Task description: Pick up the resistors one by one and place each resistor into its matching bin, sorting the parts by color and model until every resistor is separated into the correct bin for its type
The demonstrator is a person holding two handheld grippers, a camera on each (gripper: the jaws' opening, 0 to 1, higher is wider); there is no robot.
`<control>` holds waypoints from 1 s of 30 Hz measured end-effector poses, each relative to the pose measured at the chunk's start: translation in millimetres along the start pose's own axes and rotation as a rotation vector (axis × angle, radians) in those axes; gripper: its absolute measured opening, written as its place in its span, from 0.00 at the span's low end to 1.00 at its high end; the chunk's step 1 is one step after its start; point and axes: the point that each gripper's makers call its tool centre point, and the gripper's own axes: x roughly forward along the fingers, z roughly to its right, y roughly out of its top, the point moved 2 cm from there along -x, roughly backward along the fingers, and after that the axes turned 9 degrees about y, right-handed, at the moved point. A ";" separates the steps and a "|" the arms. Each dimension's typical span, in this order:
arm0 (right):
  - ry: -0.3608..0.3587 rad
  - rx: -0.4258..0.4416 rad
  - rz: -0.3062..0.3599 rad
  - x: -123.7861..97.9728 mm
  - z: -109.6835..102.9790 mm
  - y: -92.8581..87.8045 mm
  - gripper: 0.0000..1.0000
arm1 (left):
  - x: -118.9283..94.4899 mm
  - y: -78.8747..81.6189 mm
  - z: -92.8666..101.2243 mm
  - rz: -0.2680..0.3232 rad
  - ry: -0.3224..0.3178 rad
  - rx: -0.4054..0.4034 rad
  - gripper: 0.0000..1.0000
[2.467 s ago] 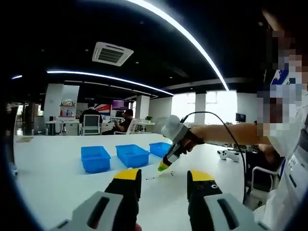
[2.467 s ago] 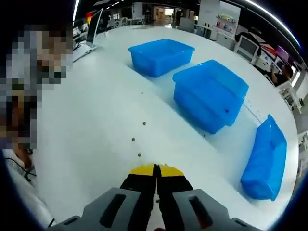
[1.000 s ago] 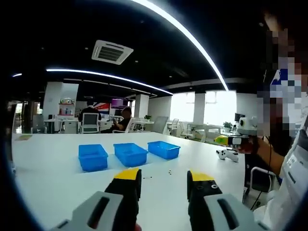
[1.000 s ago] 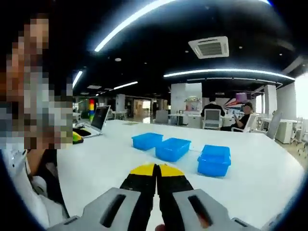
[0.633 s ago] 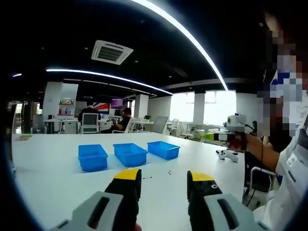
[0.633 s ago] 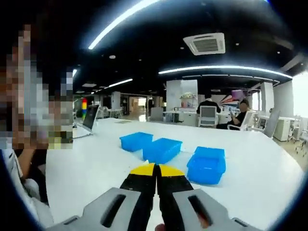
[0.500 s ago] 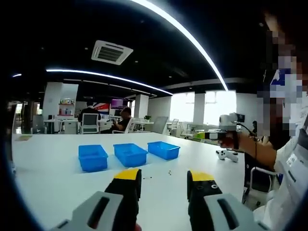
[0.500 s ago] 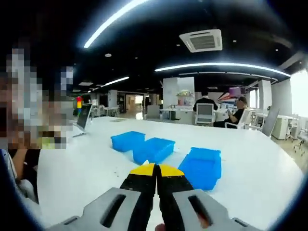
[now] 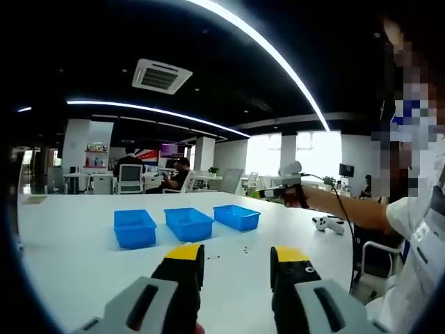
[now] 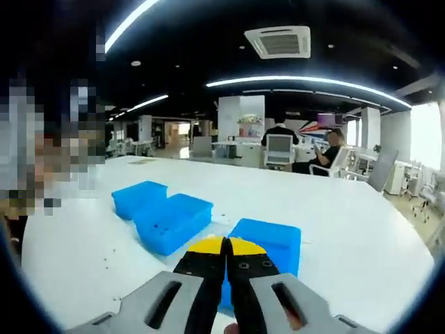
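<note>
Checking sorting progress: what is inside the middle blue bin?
In the right gripper view, the middle blue bin shows a few tiny dark specks on its floor. Their type is unreadable, and the near wall hides part.

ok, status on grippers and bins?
Left gripper open, low over the table. Right gripper shut, above the nearest blue bin. Loose resistors on the table. Path unobstructed.

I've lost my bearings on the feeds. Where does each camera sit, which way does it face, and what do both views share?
Left gripper view: rides the left gripper, held low and level over the white table, fingers apart; the right gripper and an arm show.
Right gripper view: rides the right gripper, fingers together, above the nearest bin.
Shared: three blue plastic bins, white table, office background.
</note>
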 end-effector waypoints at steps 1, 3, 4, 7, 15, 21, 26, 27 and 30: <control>-0.010 0.000 -0.003 2.9 4.6 0.4 0.03 | -0.1 0.2 -0.2 0.000 0.000 0.000 0.40; -0.023 -0.003 -0.016 7.9 9.5 -0.6 0.03 | -0.4 0.6 -0.9 0.001 0.000 0.000 0.40; -0.031 -0.005 -0.024 9.4 10.6 -1.7 0.03 | -0.6 0.8 -1.4 0.002 0.001 0.000 0.40; -0.044 -0.017 -0.032 12.3 11.3 -2.5 0.03 | -1.2 1.3 -2.4 0.002 0.002 0.000 0.40; -0.098 -0.038 -0.054 8.7 16.0 -2.3 0.43 | -1.5 3.2 -2.0 0.006 0.000 0.002 0.40; -0.099 -0.034 -0.038 4.4 16.9 0.5 0.42 | -0.9 3.4 -1.1 0.005 -0.002 0.004 0.40; -0.081 -0.043 -0.020 -5.4 6.7 3.0 0.42 | -0.4 3.1 -1.6 0.004 -0.001 0.004 0.40; -0.071 -0.049 -0.013 -8.5 2.9 3.0 0.42 | -0.5 3.2 -1.7 0.004 -0.001 0.004 0.40; -0.049 -0.065 0.000 -20.1 -8.3 0.3 0.43 | -0.9 3.3 -2.3 0.006 0.001 0.003 0.40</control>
